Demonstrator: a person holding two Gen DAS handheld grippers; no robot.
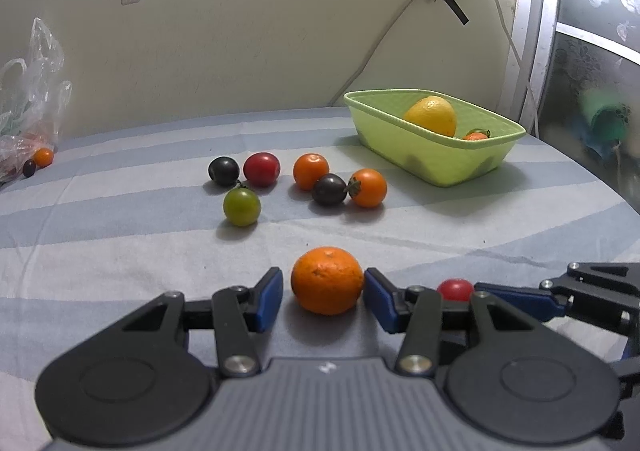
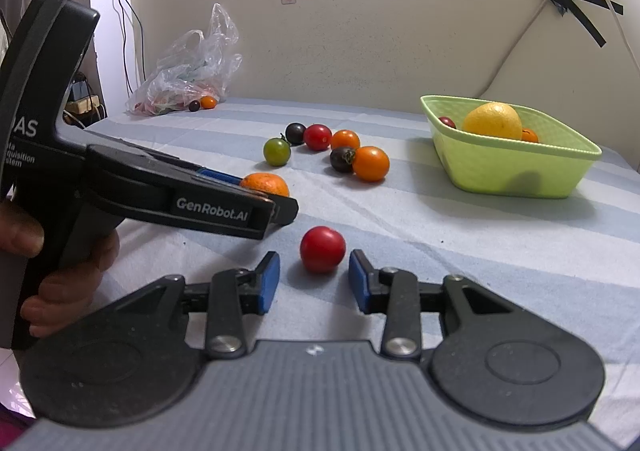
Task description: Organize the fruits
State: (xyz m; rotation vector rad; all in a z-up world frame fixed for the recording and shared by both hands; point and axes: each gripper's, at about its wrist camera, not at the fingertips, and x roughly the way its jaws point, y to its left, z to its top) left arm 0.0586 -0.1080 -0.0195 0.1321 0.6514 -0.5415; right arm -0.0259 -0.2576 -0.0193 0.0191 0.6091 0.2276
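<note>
Left gripper (image 1: 324, 293): its blue pads flank the tangerine (image 1: 327, 279); the right pad looks to touch the peel, the left pad stands a sliver clear, so the jaws are spread around the fruit, not clamping it.
Tangerine: sits on the striped cloth (image 1: 120, 251), squarely between the left gripper's fingers, nearer the tips than the body.
Right gripper (image 2: 314, 277): jaws apart, a gap showing on each side of the red cherry tomato (image 2: 322, 249); not pinching it.
Red cherry tomato: on the cloth just ahead of the right gripper's fingertips, centred in the gap.
Two grippers: side by side, the left one's tip just beside and to the left of the red tomato in the right wrist view.
Hand (image 2: 60, 275): wrapped around the left gripper's handle.
Loose fruit: a cluster of small tomatoes further back, among them a green one (image 1: 241, 207), two dark, two orange, one red.
Green basket (image 1: 460, 167): back right, well apart from both grippers, holding a yellow citrus (image 1: 432, 115) and small tomatoes.
Plastic bag (image 2: 188, 67): far left by the wall.
</note>
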